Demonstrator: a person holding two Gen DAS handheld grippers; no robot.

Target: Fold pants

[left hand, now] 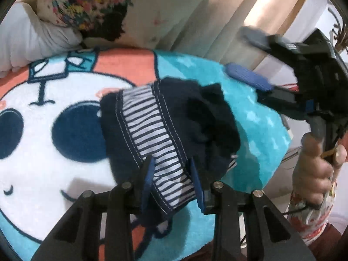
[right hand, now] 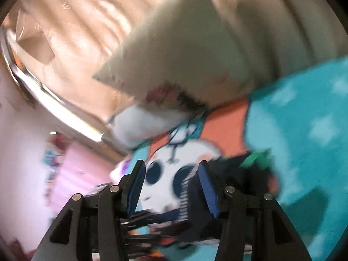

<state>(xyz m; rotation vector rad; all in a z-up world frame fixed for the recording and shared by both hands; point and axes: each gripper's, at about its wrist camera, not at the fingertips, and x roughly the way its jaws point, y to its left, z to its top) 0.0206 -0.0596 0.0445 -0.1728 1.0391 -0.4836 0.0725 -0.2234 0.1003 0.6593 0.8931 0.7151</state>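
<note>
The pants point(left hand: 171, 119) are dark navy with a blue-and-white striped band and lie bunched on a cartoon blanket point(left hand: 54, 100). My left gripper point(left hand: 173, 163) has its fingers on either side of the striped waistband, which lies between them. My right gripper point(left hand: 250, 61) shows in the left wrist view, open, raised above and to the right of the pants, held by a hand point(left hand: 315, 169). In the blurred right wrist view my right gripper point(right hand: 171, 169) is open with nothing between its fingers; the pants point(right hand: 230, 180) lie below and to the right.
A floral pillow point(left hand: 87, 6) and a white pillow point(left hand: 37, 37) lie at the blanket's far edge. A cream curtain point(left hand: 217, 19) hangs behind. The blanket's right edge point(left hand: 276, 143) drops off near the hand. A pink wall point(right hand: 71, 165) shows in the right wrist view.
</note>
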